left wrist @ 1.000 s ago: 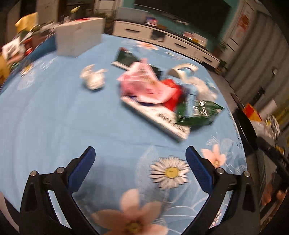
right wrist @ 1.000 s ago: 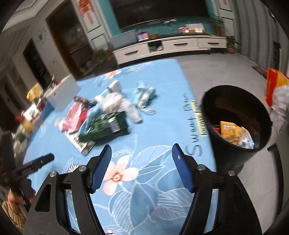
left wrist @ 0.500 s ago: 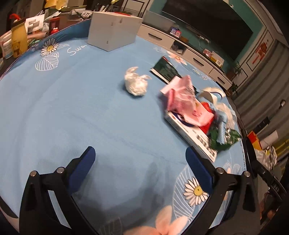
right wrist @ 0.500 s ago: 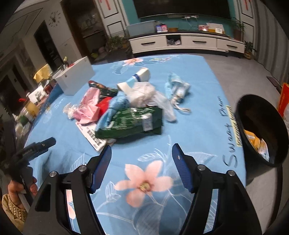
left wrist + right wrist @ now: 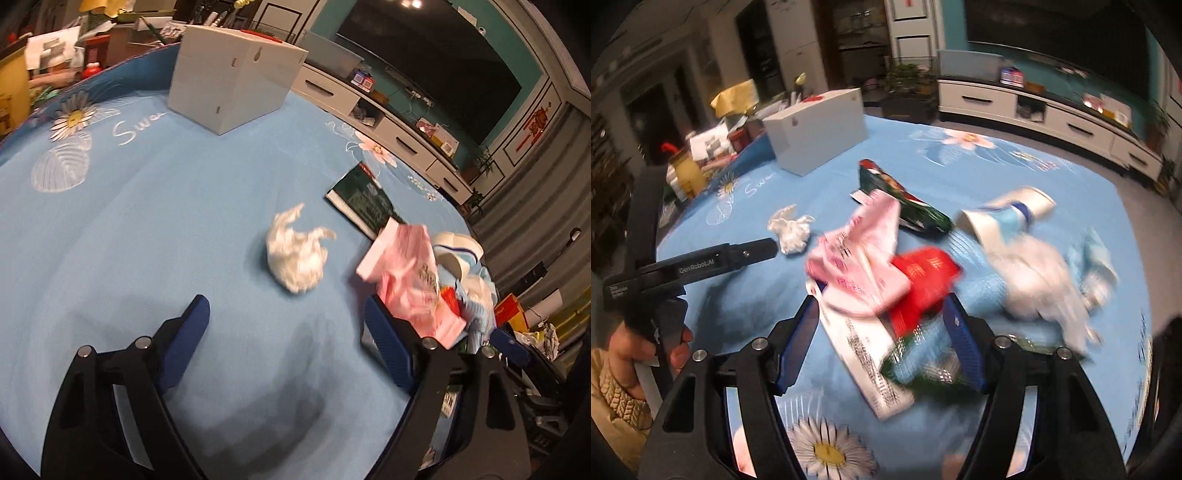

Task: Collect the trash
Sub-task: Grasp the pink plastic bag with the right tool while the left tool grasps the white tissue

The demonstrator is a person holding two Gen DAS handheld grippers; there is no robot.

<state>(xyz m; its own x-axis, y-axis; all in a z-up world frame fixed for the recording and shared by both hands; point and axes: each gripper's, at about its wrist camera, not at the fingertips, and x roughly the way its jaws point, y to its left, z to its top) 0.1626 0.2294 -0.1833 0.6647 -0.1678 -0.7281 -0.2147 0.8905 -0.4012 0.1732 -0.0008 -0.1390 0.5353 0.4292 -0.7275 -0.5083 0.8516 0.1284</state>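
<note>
Blue tablecloth (image 5: 155, 206); blurred trash pile (image 5: 923, 273) partly behind right tongs (image 5: 882, 343).

Just ahead of our left gripper (image 5: 286, 334), between its open fingers and a little beyond the tips, lies a crumpled white tissue wad (image 5: 297, 253), alone on the bench. To its right, near our right-hand fingertip, a pink wrapper (image 5: 410, 273) sits crumpled and slightly blurred, with a flat dark green packet (image 5: 365, 203) lying farther off behind it.

Our right gripper (image 5: 879, 345) spreads over the main heap: a flat white printed packet (image 5: 871, 354) between the fingers, the pink wrapper and a red wrapper (image 5: 923, 278) on top of it just past the tips. Beyond, to the right, lie a tipped white-and-blue paper cup (image 5: 1008, 214) and blurred white plastic (image 5: 1034, 273).
</note>
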